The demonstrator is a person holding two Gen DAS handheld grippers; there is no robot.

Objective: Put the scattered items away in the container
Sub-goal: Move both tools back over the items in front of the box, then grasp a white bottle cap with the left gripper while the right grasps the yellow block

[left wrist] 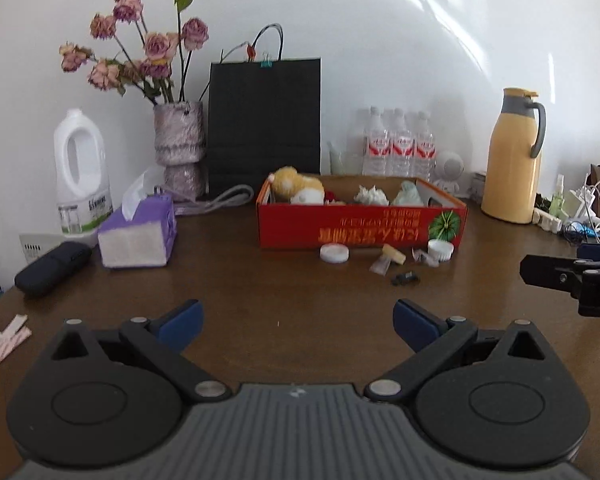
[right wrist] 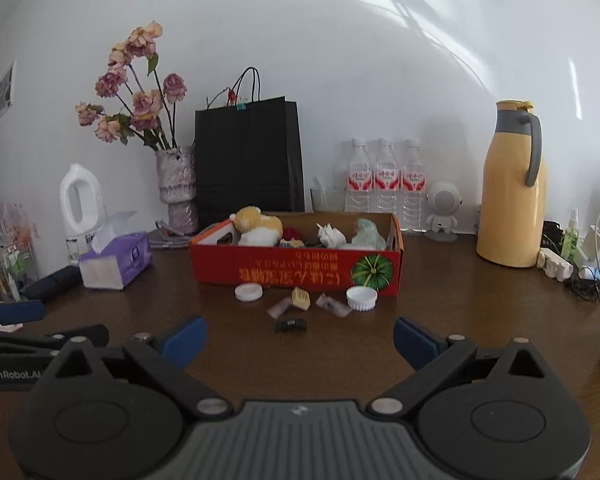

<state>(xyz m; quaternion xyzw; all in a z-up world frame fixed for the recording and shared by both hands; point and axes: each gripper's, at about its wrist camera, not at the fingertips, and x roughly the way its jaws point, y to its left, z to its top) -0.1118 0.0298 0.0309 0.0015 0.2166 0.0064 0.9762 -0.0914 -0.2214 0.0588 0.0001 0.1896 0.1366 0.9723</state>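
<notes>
A red cardboard box (left wrist: pixel 360 229) (right wrist: pixel 296 270) stands mid-table, holding a plush toy (right wrist: pixel 258 226), crumpled paper and other bits. In front of it lie a flat white lid (right wrist: pixel 248 292) (left wrist: pixel 334 253), a ribbed white cap (right wrist: pixel 362 299) (left wrist: pixel 440 249), a small yellow block (right wrist: pixel 301 298) (left wrist: pixel 394 255), clear wrappers (right wrist: pixel 332 305) and a small black clip (right wrist: pixel 291 325) (left wrist: pixel 405 278). My left gripper (left wrist: pixel 298 322) is open and empty, well short of the items. My right gripper (right wrist: pixel 300 338) is open and empty, just short of the black clip.
A purple tissue box (left wrist: pixel 138 232), white detergent jug (left wrist: pixel 82 172), flower vase (left wrist: pixel 179 140), black paper bag (left wrist: pixel 264 120), water bottles (left wrist: pixel 398 144) and yellow thermos (left wrist: pixel 514 156) line the back. Chargers and cables (right wrist: pixel 596 252) sit at right. Paper scraps (left wrist: pixel 0 344) lie at left.
</notes>
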